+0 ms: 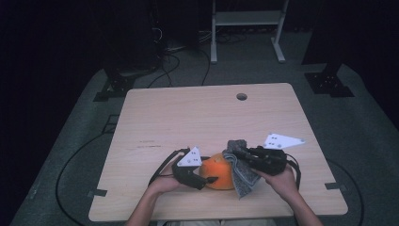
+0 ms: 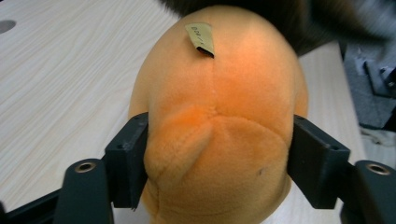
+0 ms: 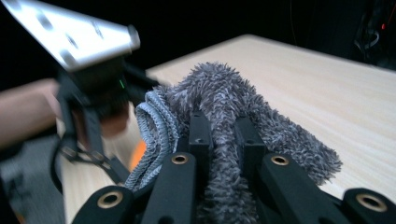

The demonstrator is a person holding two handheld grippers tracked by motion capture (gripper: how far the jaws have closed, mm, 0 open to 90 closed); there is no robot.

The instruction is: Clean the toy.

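A round orange plush toy (image 1: pixel 217 175) with a small tan tag (image 2: pixel 201 38) sits near the table's front edge. My left gripper (image 1: pixel 207 180) is shut on it, and in the left gripper view its jaws press into both sides of the orange plush toy (image 2: pixel 219 116). A grey fuzzy cloth (image 1: pixel 241 176) drapes over the toy's right side. My right gripper (image 1: pixel 236 153) is shut on the cloth's upper fold. In the right gripper view the grey cloth (image 3: pixel 219 88) is pinched between the jaws, with the left gripper (image 3: pixel 95 93) just beyond it.
The light wooden table (image 1: pixel 188 117) has a round hole (image 1: pixel 241 96) near its far edge. Beyond it stand a white frame (image 1: pixel 247 19) and black stand bases (image 1: pixel 329 84), with cables (image 1: pixel 174 61) across the grey floor.
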